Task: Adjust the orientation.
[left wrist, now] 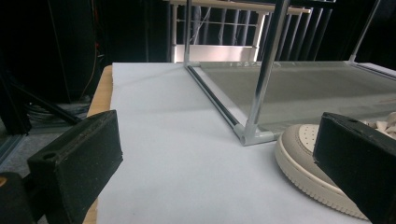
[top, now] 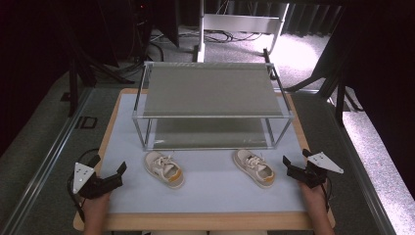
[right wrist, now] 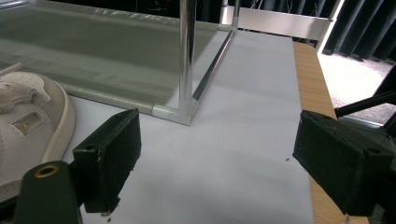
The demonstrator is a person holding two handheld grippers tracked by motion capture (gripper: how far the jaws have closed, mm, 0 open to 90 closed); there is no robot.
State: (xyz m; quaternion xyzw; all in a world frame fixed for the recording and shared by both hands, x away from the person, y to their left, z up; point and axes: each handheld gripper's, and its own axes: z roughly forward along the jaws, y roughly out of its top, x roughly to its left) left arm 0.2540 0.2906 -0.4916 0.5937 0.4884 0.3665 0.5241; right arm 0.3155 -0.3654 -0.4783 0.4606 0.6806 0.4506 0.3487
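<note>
A pale blue mat covers a wooden table [top: 111, 128], and at its far side stands a two-tier metal-framed shoe rack with grey mesh shelves [top: 211, 90]. Just in front of the rack, on the mat, lie two small cream-and-tan lace-up sneakers, well apart from each other: the left sneaker [top: 164, 168] near the rack's left front leg, the right sneaker [top: 253, 167] near its right front leg. A person's hands come in from the near edge, each holding a black two-jaw gripper. The left gripper [top: 108, 168] rests at the mat's left edge, jaws spread wide and empty, and in its own view the left sneaker's toe [left wrist: 303, 158] sits just past one jaw. The right gripper [top: 296, 163] sits at the mat's right edge, jaws likewise wide and holding nothing, with the right sneaker [right wrist: 28, 126] just beside it. Both shelves are bare, so this looks like the very start, before any reach. The next move likely calls for bringing a gripper over its nearer sneaker, closing on the sides, and lifting it onto a shelf.
</note>
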